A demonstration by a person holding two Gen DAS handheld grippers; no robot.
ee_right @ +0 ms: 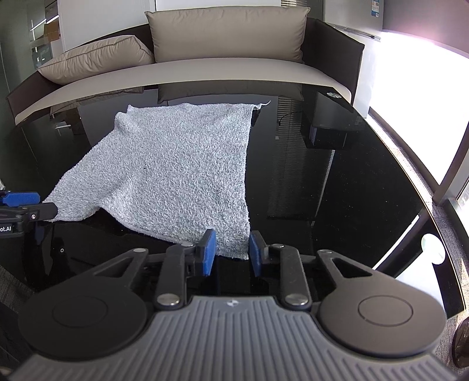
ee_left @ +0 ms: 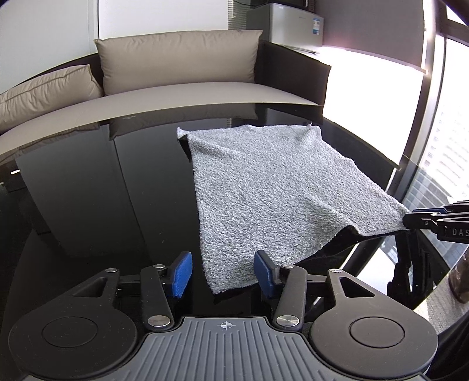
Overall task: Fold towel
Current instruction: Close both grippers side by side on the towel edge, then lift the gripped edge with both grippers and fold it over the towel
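Note:
A grey terry towel (ee_left: pixel 263 190) (ee_right: pixel 176 170) lies spread on the glossy black table (ee_left: pixel 102 205) (ee_right: pixel 351 190), its two near corners raised a little. In the left wrist view my left gripper (ee_left: pixel 224 272) is open around the near left corner: the cloth reaches the right blue pad (ee_left: pixel 265 272) and a gap shows at the left pad. My right gripper (ee_right: pixel 231 252) has the near right corner filling the narrow space between its pads, both touching it. Each gripper also shows side-on in the other view: the right gripper (ee_left: pixel 409 218) and the left gripper (ee_right: pixel 48 206).
A beige sofa (ee_left: pixel 190 96) with cushions (ee_right: pixel 228 32) runs along the table's far edge. A white cabinet (ee_left: pixel 296 26) stands behind it. Bright windows (ee_left: pixel 451 146) line the right side. A dark box shape (ee_right: pixel 325 134) shows at the table's far right.

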